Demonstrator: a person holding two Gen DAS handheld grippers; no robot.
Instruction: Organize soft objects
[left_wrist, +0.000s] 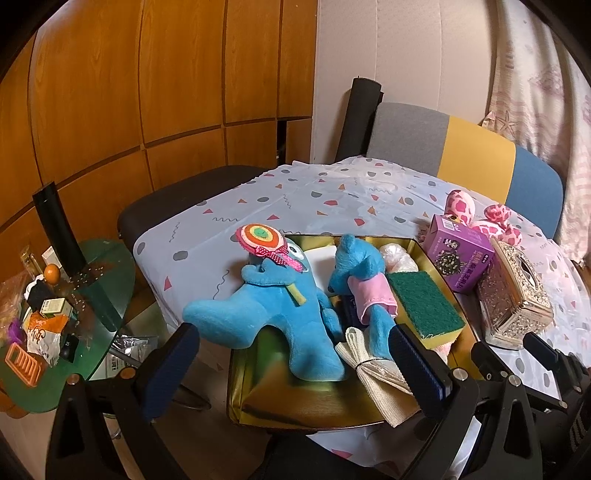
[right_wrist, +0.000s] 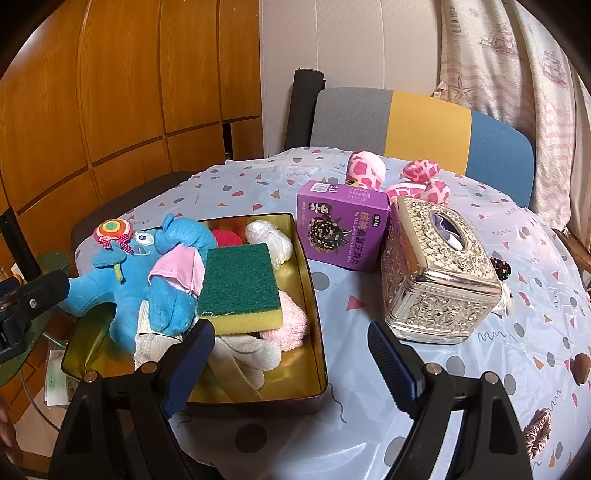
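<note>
Here, blue plush toy (left_wrist: 280, 314) between spread left fingers (left_wrist: 417, 365).

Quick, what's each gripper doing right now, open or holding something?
Left gripper: open, holding nothing, over the gold metal tin.
Right gripper: open, holding nothing.

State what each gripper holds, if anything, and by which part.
Nothing is held. The left gripper and right gripper are both open, with no toy between their fingers.
</note>
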